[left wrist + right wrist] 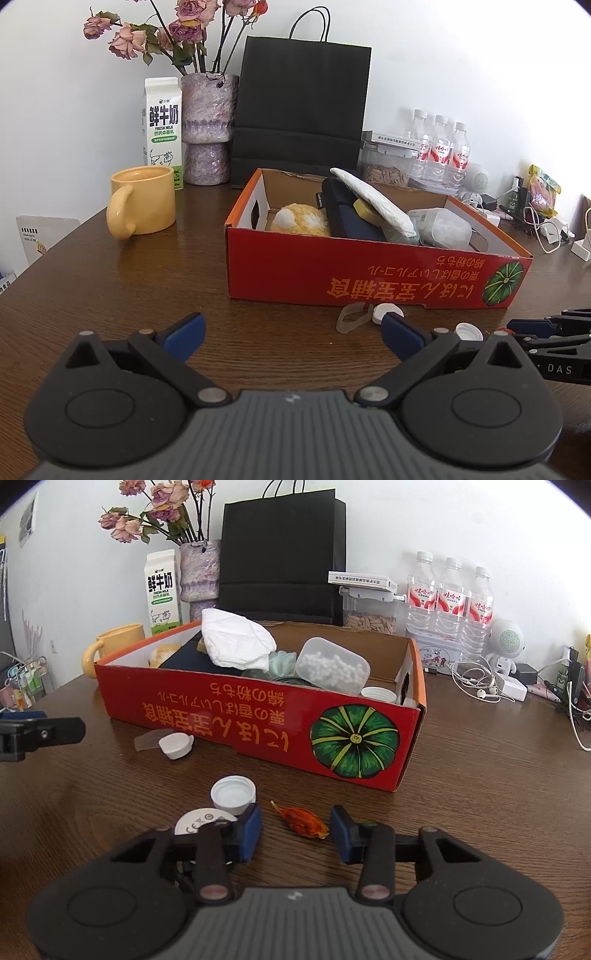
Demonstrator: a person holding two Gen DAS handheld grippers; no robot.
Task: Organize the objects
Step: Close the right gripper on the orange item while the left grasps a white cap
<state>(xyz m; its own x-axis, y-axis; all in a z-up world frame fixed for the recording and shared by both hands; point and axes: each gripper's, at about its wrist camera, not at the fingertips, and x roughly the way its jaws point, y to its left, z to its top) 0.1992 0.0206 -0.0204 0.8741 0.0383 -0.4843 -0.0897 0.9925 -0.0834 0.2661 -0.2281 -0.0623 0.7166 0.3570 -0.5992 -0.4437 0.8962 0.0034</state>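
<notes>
A red cardboard box (229, 709) with a pumpkin picture lies on the brown table, holding a yellow plush (301, 219), a dark pouch, a white packet (236, 638) and a clear tub of white beads (332, 666). My right gripper (295, 832) hovers low in front of the box. An orange dried petal (301, 821) lies between its blue pads, and neither pad presses on it. A white bottle cap (233, 794) and a white disc (201, 821) sit by its left finger. My left gripper (291, 336) stands wide open with nothing between its fingers, near a small white cap (386, 312) and a translucent plastic piece (351, 317).
A yellow mug (142, 206), milk carton (162, 129), flower vase (208, 125) and black paper bag (301, 110) stand behind the box. Water bottles (448, 598), a seed jar (369, 611), earphones (476, 681) and chargers crowd the back right. Bare table lies right of the box.
</notes>
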